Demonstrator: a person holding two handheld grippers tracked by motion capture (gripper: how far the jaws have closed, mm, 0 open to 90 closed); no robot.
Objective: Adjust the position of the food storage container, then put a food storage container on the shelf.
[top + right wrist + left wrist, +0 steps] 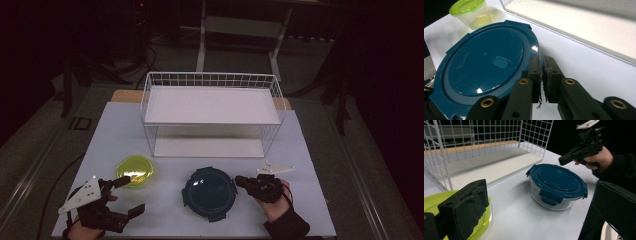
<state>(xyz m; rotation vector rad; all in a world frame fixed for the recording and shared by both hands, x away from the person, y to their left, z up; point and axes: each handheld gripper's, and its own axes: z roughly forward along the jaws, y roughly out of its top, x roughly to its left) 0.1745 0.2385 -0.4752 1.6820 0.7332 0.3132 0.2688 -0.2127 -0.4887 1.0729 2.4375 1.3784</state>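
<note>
A round glass container with a dark blue clip lid (209, 192) (556, 180) (486, 65) stands at the table's front middle. Left of it sits a smaller tub with a yellow-green lid (135, 171) (434, 200) (470, 12). My left gripper (131, 196) (539, 202) is at the front left, jaws wide open and empty, one jaw just beside the green tub. My right gripper (240, 180) (542, 63) (564, 160) hovers at the blue lid's right edge. Its pads are closed to a hairline gap with nothing between them.
A white wire rack (212, 80) (474, 140) with two white shelf boards (586, 25) stands behind both containers at the table's middle back. The white tabletop (310, 165) ends close behind my hands. Dark floor and table legs lie beyond.
</note>
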